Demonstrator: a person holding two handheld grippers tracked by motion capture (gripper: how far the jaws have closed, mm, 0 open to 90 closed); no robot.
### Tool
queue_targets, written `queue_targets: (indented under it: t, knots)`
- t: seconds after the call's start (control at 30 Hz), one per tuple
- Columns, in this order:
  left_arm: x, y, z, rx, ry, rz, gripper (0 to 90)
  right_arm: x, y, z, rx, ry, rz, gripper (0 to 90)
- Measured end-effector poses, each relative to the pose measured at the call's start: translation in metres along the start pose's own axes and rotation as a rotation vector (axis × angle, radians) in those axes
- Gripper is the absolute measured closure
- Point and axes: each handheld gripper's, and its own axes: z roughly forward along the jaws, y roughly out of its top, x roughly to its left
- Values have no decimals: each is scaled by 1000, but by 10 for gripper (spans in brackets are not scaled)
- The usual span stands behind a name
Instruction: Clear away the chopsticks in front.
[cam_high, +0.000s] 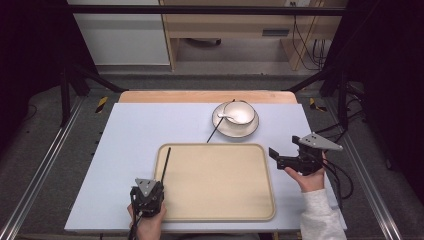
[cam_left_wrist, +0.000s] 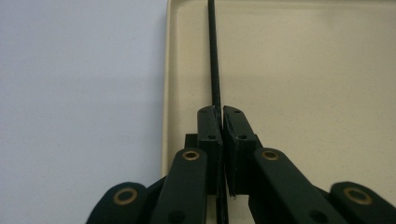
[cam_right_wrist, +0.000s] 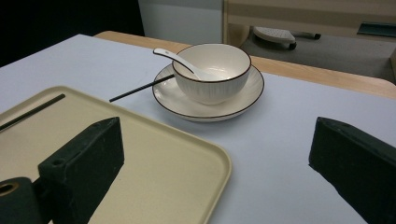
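Note:
A black chopstick (cam_high: 165, 162) (cam_left_wrist: 214, 70) lies along the left side of the beige tray (cam_high: 215, 200) (cam_left_wrist: 303, 70) (cam_right_wrist: 163, 172), and my left gripper (cam_high: 157, 186) (cam_left_wrist: 222, 112) is shut on its near end. A second black chopstick (cam_high: 216, 128) (cam_right_wrist: 140, 88) leans on the rim of a white plate (cam_high: 248, 131) (cam_right_wrist: 210, 109). On that plate stands a white bowl (cam_high: 242, 111) (cam_right_wrist: 215, 79) holding a white spoon (cam_high: 226, 117) (cam_right_wrist: 173, 57). My right gripper (cam_high: 277, 157) (cam_right_wrist: 217, 135) hovers open by the tray's right edge, facing the bowl with nothing between its jaws.
The tray and plate rest on a pale board (cam_high: 130, 130) over a wooden table (cam_high: 200, 96). Dark frame posts (cam_high: 67, 90) stand at the far corners, and cabinets (cam_high: 230, 30) lie beyond the table.

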Motion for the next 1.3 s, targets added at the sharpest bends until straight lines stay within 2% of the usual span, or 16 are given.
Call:
queue_targets:
  t: [0.3,0.53,0.67,0.73,0.77,0.9,1.03,1.07,1.1,1.2,1.3]
  knots:
    - [0,2,0,7,-7,8,854,0,0,1,5,3,-1,33]
    - [0,8,-5,-31,-33,21,809,-1,0,-1,-3,-2,1,32]
    - [1,21,-9,-76,-54,37,766,-1,1,-3,-7,-5,6,31]
    - [3,30,-10,-100,-87,40,724,-2,1,-3,-11,-5,5,31]
    - [3,34,-11,-107,-89,47,703,-2,1,-4,-12,-5,5,31]
    - [3,50,-10,-131,-147,80,624,-2,1,-4,-11,-7,3,29]
    - [-2,68,-7,-160,-211,117,551,-3,1,-4,-12,-9,1,29]
    - [-6,76,-4,-171,-231,140,512,-3,1,-4,-14,-9,2,28]
    - [-6,76,-4,-171,-231,140,494,-3,1,-4,-13,-9,2,28]
    - [-10,89,1,-178,-271,178,470,-3,1,-4,-14,-9,2,26]
    - [-14,103,7,-184,-300,196,420,-3,2,-5,-16,-9,7,26]
